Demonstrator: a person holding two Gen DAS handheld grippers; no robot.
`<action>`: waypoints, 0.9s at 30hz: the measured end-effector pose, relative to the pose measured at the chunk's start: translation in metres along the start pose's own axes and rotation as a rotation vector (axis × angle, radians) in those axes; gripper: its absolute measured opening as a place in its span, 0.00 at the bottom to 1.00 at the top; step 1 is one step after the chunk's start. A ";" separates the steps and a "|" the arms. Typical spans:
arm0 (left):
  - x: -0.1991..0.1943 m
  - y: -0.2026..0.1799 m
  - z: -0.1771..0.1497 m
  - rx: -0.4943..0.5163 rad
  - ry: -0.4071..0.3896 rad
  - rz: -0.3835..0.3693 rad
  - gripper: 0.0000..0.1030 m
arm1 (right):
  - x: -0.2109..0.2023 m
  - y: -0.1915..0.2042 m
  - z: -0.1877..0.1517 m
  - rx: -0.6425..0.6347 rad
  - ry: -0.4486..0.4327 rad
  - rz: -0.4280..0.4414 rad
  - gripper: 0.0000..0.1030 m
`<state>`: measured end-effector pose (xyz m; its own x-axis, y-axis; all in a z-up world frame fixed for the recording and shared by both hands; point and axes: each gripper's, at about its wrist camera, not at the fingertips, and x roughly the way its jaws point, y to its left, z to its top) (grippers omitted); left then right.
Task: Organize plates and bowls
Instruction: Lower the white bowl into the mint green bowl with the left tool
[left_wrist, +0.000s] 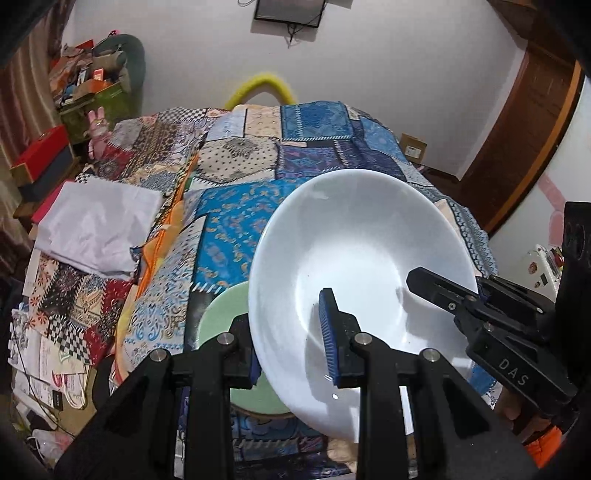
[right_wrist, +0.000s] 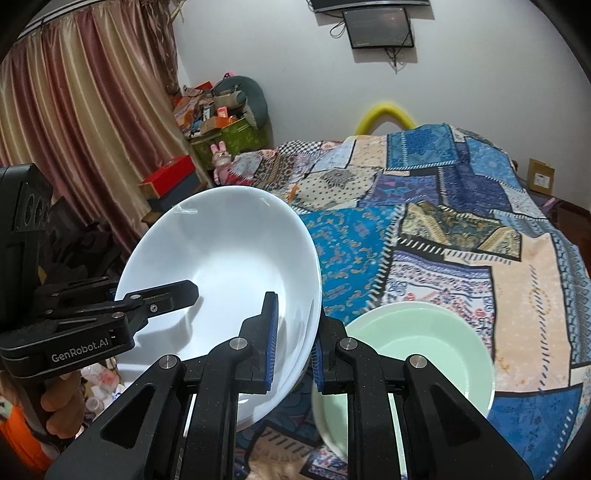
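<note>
Both wrists: fingers (left_wrist: 291, 332) clamped on white bowl (left_wrist: 369, 236).

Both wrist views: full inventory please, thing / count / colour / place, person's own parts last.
white bowl: 1, white, held tilted in the air above the bed, rim clamped on two sides
green bowl: 1, pale green, on the quilt, partly under the white bowl
quilt: 1, patchwork of blue, cream and red, covering the bed
folded cloth: 1, pale lilac, on the quilt's left edge
wall screen: 1, dark, high on the white wall
curtain: 1, pink and gold, left of the bed
clutter pile: boxes and a pink toy rabbit, corner by the curtain
yellow hoop: 1, behind the bed
left gripper: black, blue fingers shut on the bowl's rim
right gripper: black, shut on the opposite rim
hand: 1, on the left gripper's handle
</note>
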<state>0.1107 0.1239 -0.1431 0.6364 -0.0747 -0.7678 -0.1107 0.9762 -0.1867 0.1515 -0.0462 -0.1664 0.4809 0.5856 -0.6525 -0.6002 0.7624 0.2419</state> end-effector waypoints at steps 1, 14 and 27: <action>0.001 0.003 -0.002 -0.004 0.003 0.002 0.26 | 0.002 0.002 0.000 -0.002 0.004 0.003 0.14; 0.028 0.037 -0.025 -0.065 0.081 0.031 0.26 | 0.033 0.021 -0.013 -0.019 0.087 0.032 0.14; 0.061 0.057 -0.039 -0.102 0.156 0.036 0.26 | 0.063 0.022 -0.027 0.005 0.177 0.051 0.14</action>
<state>0.1137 0.1674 -0.2247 0.5057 -0.0782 -0.8592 -0.2133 0.9536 -0.2124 0.1512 -0.0003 -0.2217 0.3297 0.5664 -0.7553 -0.6176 0.7345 0.2812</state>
